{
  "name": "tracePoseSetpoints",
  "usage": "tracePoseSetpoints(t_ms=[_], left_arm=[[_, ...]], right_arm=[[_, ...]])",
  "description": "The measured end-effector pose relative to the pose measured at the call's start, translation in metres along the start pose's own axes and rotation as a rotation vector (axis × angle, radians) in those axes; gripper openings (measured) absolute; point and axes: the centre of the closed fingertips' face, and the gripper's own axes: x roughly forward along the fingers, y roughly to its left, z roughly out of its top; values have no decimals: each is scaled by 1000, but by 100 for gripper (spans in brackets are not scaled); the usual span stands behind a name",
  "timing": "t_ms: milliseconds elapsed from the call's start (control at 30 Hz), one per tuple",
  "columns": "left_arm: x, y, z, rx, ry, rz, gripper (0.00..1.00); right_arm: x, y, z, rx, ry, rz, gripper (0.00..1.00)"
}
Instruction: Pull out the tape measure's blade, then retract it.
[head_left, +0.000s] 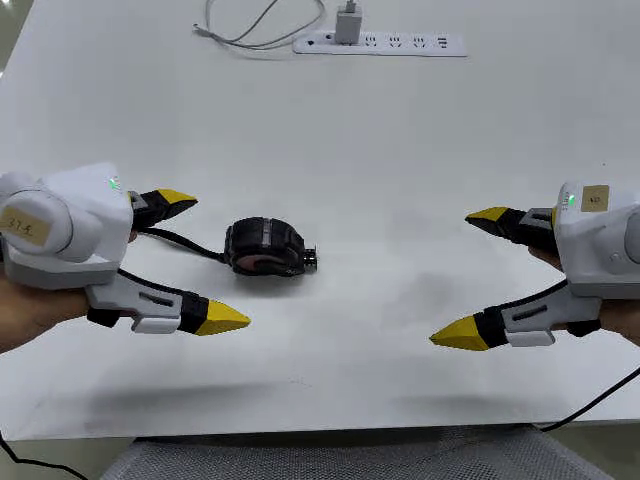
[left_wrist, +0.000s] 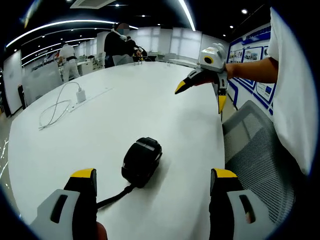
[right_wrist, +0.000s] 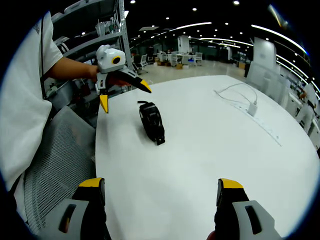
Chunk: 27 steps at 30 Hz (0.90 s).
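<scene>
The tape measure lies left of centre on the bench, just ahead of the left gripper at 9 o'clock, jaws wide and empty; the right gripper at 3 o'clock gapes likewise, open bench between; power strip at 12 o'clock

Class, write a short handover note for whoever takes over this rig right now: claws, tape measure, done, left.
Left claw: open, empty, just beside the tape measure.
Right claw: open, empty, well off to the other side.
Tape measure lies on the white table, blade fully in, strap trailing toward the left claw.
Done: nothing yet.
Left: hold the tape measure, pull the blade out, retract it.
</scene>
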Motion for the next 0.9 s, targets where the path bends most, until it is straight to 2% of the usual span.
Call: tracePoseSetpoints(t_ms=[367, 600, 900], left_arm=[[14, 6, -5, 28, 58, -37, 82], [25, 11, -14, 39, 114, -61, 78], [37, 11, -21, 55, 172, -99, 71]], right_arm=[[13, -5, 3, -32, 24, 31, 91], [22, -6, 4, -53, 40, 54, 90], [31, -9, 6, -64, 50, 72, 90]])
